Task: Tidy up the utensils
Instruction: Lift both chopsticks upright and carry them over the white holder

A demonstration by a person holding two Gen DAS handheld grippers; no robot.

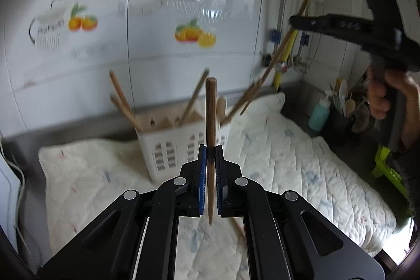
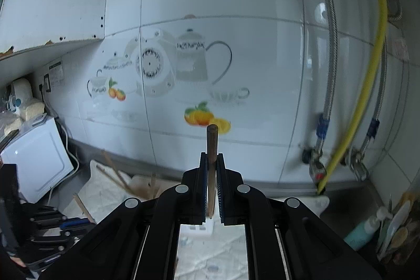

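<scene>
My left gripper (image 1: 210, 148) is shut on a wooden chopstick (image 1: 210, 117) that stands upright between the blue pads. Behind it a white slotted utensil caddy (image 1: 178, 146) sits on a quilted mat (image 1: 288, 156), with several chopsticks leaning in it. Another chopstick (image 1: 237, 226) lies on the mat under the gripper. My right gripper (image 2: 211, 156) is shut on a second upright chopstick (image 2: 212, 146), high above the caddy (image 2: 143, 184), which is mostly hidden. In the left wrist view the right gripper (image 1: 298, 21) is at upper right with its chopstick (image 1: 278, 57) slanting down. The left gripper (image 2: 52, 227) shows at lower left.
A tiled wall with teapot and orange decals rises right behind the caddy. A teal soap bottle (image 1: 319, 113) and a holder of wooden spoons (image 1: 349, 104) stand at the right. A yellow hose (image 2: 367, 96) and valves run down the corner. A white appliance (image 2: 36, 156) is at left.
</scene>
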